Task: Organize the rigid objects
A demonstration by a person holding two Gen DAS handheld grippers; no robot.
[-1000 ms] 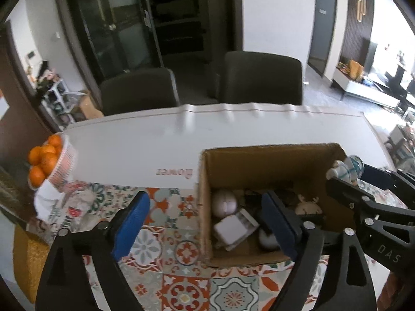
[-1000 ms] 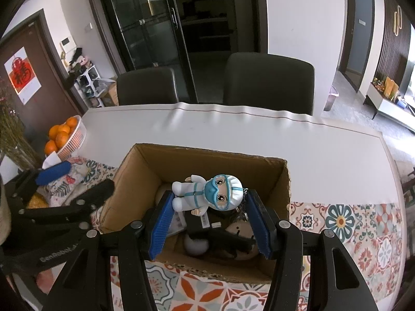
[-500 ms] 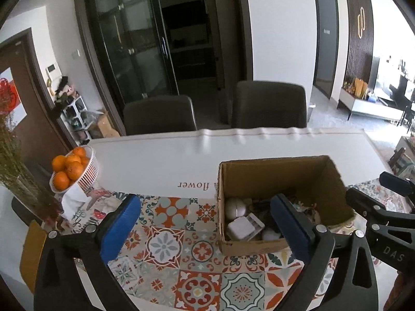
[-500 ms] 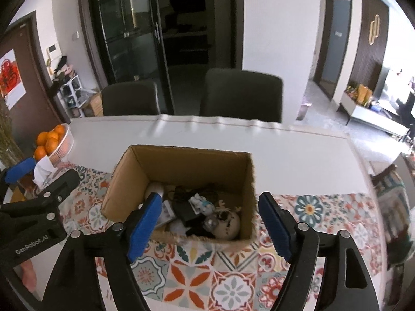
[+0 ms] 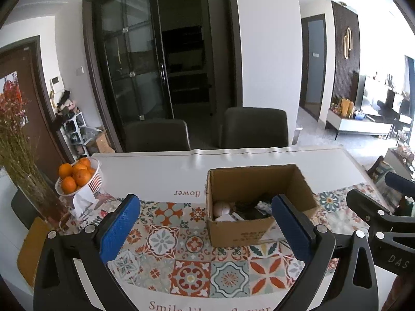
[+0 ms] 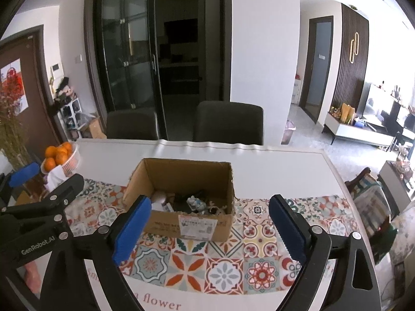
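An open cardboard box (image 5: 255, 234) (image 6: 166, 221) stands on the patterned tablecloth and holds several small things. Among them lie a white round object (image 5: 221, 208) and the white-and-teal figurine (image 6: 195, 202). My left gripper (image 5: 206, 229) hangs above the cloth on the near side of the box, open, with nothing between its blue pads. My right gripper (image 6: 208, 229) is also pulled back from the box; its jaws are opening and nothing is between them. Each gripper shows at the edge of the other's view.
A white basket of oranges (image 5: 77, 178) (image 6: 61, 156) sits at the table's left end beside a vase of dried flowers (image 5: 23, 155). Two dark chairs (image 5: 255, 128) stand behind the far edge of the white table (image 6: 272, 171). A yellow item (image 5: 29, 248) lies at the near left.
The right gripper let the figurine drop into the box and opened wide. Both grippers drew back and rose away from the box, which now looks smaller and farther off.
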